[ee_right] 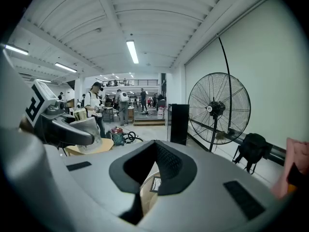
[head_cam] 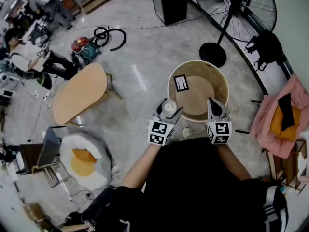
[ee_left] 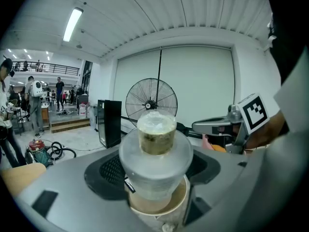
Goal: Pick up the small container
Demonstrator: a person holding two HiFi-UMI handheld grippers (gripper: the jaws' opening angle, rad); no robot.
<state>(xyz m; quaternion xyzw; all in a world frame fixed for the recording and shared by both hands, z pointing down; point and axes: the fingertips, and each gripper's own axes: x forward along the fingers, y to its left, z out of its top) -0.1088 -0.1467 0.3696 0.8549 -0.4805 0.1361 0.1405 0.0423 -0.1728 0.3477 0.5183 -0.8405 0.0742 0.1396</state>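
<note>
Left tongs [head_cam: 170, 112] clamped on small lidded container [ee_left: 155, 151], held above near-left rim of round wooden tub [head_cam: 200, 98]. Right tongs [head_cam: 214, 106] clenched, empty, over tub's near rim.

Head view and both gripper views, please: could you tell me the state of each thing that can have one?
small container: lid on, upright, clamped between the left jaws.
left gripper: shut on the small container.
right gripper: shut, empty.
wooden tub: open on top, with a card lying inside.
floor fan: standing upright; I cannot tell whether it is running.
</note>
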